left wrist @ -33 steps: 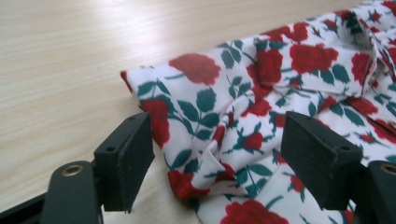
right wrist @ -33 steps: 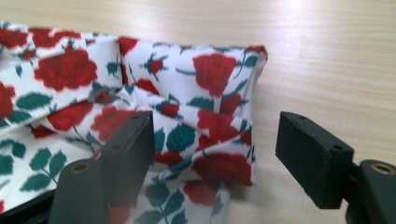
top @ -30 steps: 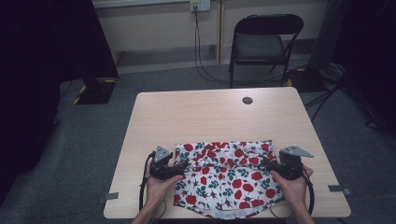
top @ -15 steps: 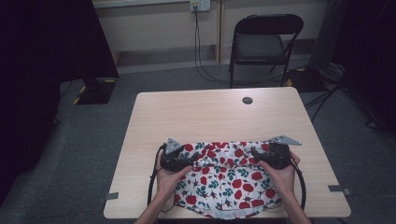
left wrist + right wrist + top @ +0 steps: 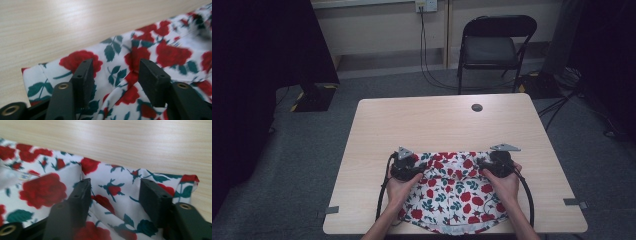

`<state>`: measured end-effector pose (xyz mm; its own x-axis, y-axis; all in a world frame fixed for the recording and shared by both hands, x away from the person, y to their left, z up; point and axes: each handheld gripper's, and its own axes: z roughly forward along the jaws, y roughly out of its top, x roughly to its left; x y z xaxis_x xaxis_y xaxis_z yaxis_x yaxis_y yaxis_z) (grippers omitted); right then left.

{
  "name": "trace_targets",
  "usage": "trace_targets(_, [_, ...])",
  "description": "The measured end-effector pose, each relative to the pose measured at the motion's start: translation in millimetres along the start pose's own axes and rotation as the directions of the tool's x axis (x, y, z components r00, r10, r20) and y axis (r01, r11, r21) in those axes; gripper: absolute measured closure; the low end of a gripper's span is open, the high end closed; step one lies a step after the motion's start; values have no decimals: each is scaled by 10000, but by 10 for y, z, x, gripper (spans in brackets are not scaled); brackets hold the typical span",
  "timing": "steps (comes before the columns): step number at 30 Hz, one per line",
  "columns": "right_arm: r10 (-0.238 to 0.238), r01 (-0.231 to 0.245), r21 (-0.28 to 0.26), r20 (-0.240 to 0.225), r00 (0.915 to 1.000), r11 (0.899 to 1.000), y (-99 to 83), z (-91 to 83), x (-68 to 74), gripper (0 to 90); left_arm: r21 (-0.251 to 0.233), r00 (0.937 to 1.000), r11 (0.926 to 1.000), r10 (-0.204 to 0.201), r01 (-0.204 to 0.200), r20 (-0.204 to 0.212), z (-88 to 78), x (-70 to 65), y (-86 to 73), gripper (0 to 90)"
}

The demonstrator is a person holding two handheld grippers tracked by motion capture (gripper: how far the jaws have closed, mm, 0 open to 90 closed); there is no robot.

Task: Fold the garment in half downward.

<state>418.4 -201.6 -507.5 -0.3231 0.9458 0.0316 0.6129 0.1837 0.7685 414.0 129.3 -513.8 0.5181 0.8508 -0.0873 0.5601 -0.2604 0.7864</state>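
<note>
High view | left tool (image 5: 412, 167), right tool (image 5: 487, 167): jaws apart, closing astride rose-print cloth (image 5: 452, 195) | table (image 5: 437, 125)

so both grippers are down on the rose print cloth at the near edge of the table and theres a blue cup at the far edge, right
Not quite: the thing at the far edge is a small dark round disc, not a blue cup, as the high view shows. The rest holds: the left gripper and right gripper are both down on the rose print cloth at the near edge of the table.

Floral cloth (image 5: 452, 195) hangs past table edge, cropped.
</note>
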Motion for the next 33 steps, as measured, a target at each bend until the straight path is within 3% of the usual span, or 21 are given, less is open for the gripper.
trace_targets(5, [-388, 370, 324, 562, 9977, 9988, -33, 86, 45, 481, 281, 9998, 9996, -48, 53, -198, 73, 48, 1, 503])
trace_targets(7, [-559, 545, 211, 715, 9959, 9983, -34, 116, 68, 482, 251, 9995, 9997, 3, 5, -329, 93, 59, 17, 499])
trace_targets(9, [-524, 511, 204, 695, 9962, 9985, -14, 141, 63, 481, 266, 9985, 9995, 191, -177, -518, 130, 65, 43, 493])
trace_targets(14, [-442, 436, 106, 659, 9968, 9990, 39, 213, 32, 479, 298, 9985, 9995, 58, -42, -551, 189, 114, 103, 483])
trace_targets(17, [-407, 398, 161, 632, 9972, 9991, 76, 247, 15, 468, 313, 9991, 9990, -306, 315, -285, 199, 148, 134, 449])
trace_targets(19, [-190, 180, 246, 409, 9990, 9995, 103, 234, 0, 415, 130, 9982, 9982, -593, 593, 12, 170, 164, 148, 415])
trace_targets(21, [95, -95, 5, -28, 10000, 10000, 152, 155, -1, 395, -208, 9968, 9968, -769, 774, 215, 122, 165, 188, 421])
trace_targets(25, [166, -186, -375, -524, 9985, 9991, 327, 62, 60, 386, -405, 9962, 9965, -713, 733, 494, 96, 107, 361, 424])
trace_targets(28, [254, -285, -361, -836, 9962, 9989, 429, 133, 124, 385, -395, 9954, 9969, -650, 679, 708, 154, 29, 505, 440])
trace_targets(33, [695, -675, 205, -1248, 9897, 9975, 536, 353, 184, 419, -62, 9925, 9973, -721, 731, 986, 345, -74, 648, 445])
